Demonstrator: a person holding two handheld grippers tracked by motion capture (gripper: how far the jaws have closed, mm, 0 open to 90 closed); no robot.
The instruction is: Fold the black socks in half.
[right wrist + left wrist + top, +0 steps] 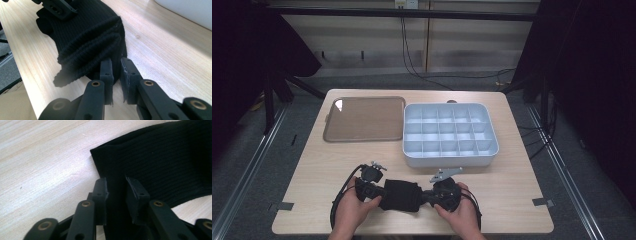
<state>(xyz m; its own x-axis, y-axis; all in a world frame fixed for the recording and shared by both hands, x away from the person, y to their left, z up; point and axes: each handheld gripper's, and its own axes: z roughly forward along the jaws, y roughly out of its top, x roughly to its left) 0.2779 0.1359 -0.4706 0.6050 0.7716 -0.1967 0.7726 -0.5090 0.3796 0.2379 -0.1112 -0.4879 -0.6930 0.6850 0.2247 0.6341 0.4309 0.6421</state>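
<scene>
We saw a black cloth (400,195), ribbed and folded into a thick bundle, lying on the desk (322,165) close to its near edge, about midway between the near corners. In the left gripper view the cloth (160,162) lay flat on the pale wood, with one straight edge running down between the two black jaws, and the left tongs (117,192) were closed on that edge, a strip of fabric pinched between the pads. In the right gripper view the cloth (87,42) showed several stacked folds at its end, and the right tongs (116,72) were closed on the lowest of those folds, the jaws standing only a narrow strip apart with fabric between them. From above, the left tongs (379,190) met the cloth at its left end and the right tongs (428,196) met it at its right end, so the two faced each other across the bundle. A hand (352,212) held the left tongs and the other hand (462,215) held the right, both coming in over the near edge. Beyond the cloth, toward the far right corner, stood a white box (451,159) divided into many small compartments. Just beside it, toward the far left corner, lay a flat brown tray (364,120); whether the two touched we could not tell.
</scene>
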